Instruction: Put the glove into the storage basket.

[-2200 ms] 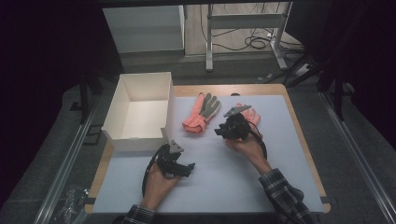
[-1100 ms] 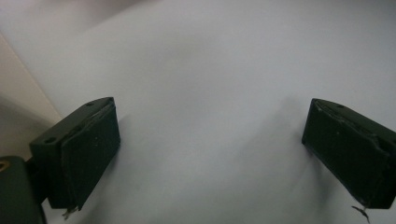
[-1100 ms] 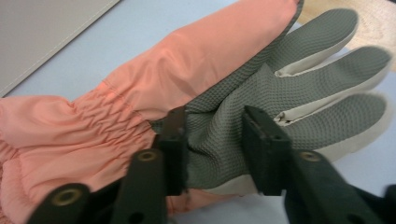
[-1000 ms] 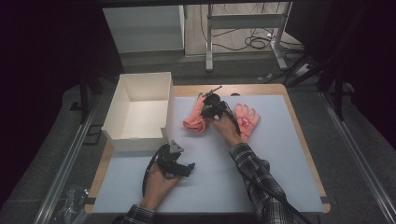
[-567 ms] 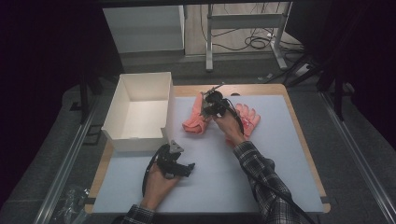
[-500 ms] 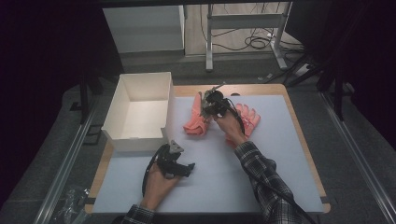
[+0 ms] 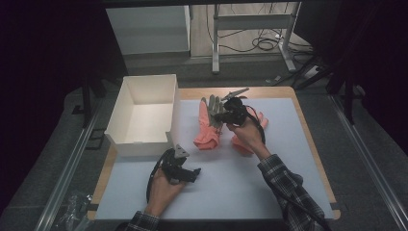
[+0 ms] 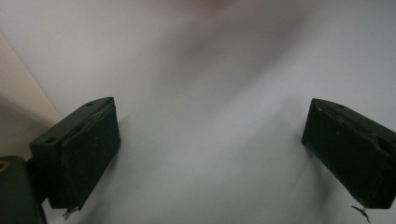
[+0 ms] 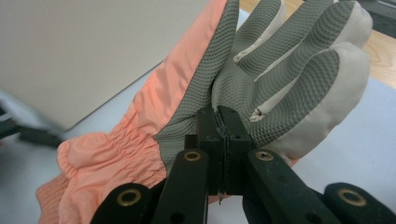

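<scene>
1. Right gripper (image 7: 222, 115), centre of the high view: jaws have just been closing and are now pinching the grey palm fabric of the left glove (image 9: 261, 74).
2. That glove is lying just right of the white box (image 7: 144, 115), cuff toward the bottom of the frame.
3. Second glove (image 7: 240, 143) is lying under the right hand.
4. Left gripper (image 7: 196, 172), lower left: jaws standing wide apart, gripping nothing, resting on the white mat (image 8: 210, 93).
</scene>
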A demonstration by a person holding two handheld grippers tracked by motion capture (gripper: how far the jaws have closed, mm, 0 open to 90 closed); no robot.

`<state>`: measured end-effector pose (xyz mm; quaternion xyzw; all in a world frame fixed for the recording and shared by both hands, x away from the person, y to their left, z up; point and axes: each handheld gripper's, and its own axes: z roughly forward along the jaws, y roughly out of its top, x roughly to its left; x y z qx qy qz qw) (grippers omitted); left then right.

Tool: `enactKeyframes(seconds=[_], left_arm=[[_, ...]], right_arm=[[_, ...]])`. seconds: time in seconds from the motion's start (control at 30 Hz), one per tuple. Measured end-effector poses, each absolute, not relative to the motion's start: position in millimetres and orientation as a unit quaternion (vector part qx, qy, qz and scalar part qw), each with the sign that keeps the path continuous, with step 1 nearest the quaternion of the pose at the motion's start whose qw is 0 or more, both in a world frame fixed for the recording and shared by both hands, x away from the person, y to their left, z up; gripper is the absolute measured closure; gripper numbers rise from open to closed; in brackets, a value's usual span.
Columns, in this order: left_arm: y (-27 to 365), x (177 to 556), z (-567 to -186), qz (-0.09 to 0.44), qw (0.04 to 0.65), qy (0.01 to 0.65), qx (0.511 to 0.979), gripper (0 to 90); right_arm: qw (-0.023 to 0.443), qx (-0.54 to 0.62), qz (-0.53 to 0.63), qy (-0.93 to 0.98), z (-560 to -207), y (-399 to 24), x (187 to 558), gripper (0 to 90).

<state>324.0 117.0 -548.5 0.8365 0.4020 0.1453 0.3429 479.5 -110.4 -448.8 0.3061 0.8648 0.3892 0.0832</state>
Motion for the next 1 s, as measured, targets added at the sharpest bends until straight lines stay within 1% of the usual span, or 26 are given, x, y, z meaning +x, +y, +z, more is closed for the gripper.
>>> enactKeyframes(seconds=[0.27,0.5,0.63,0.73,0.87,0.93,1.0], left_arm=[[117,324,-549,0.145,0.344,0.403,0.836,4.1],[117,324,-548,0.146,0.343,0.402,0.836,4.1],[116,324,-549,0.146,0.345,0.404,0.835,4.0],[117,324,-549,0.146,0.343,0.403,0.836,4.0],[117,324,-548,0.146,0.342,0.401,0.837,4.1],[117,324,-548,0.146,0.342,0.401,0.837,4.1],[117,324,-548,0.147,0.342,0.400,0.837,4.1]], right_arm=[[0.054,0.286,0.408,0.865,-443,-137,444,88.5],[0.028,0.268,0.412,0.870,-447,-158,407,88.4],[0.015,0.261,0.411,0.873,-457,-166,384,88.4],[0.003,0.261,0.408,0.875,-473,-168,372,88.3],[0.003,0.266,0.394,0.880,-493,-168,369,88.2],[0.010,0.268,0.383,0.884,-500,-168,370,86.8],[0.012,0.263,0.387,0.884,-502,-168,371,81.7]])
